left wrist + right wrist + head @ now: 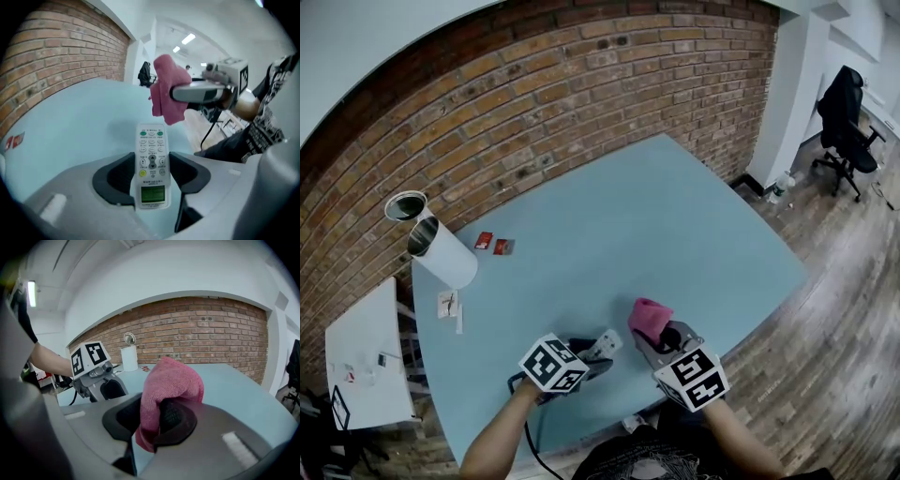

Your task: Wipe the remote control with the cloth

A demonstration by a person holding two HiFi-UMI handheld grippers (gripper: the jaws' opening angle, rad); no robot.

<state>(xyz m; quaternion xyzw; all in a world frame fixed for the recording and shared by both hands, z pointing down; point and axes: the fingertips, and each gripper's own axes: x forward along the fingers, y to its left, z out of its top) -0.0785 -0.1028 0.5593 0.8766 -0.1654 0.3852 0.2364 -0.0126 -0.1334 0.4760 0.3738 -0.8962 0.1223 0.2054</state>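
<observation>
Clamped by its sides in the left hand-held gripper (151, 161), keypad up and nose pointing away: one white remote control (151, 164), seemingly held clear of the blue counter (656, 216), most likely to leave its face bare for wiping. Pinched tight in the right hand-held gripper (152, 416), just beside: one pink cloth (171, 380), bunched above the jaws into a soft pad, probably for rubbing. Near each other but not yet touching. Counted in all: two hand-held grippers, one remote control, one cloth. Well apart, at the counter's far corner by the brick wall (581, 94): two small red packets (494, 244) and what look like two pale tubes (441, 251), out of the way of the work.
</observation>
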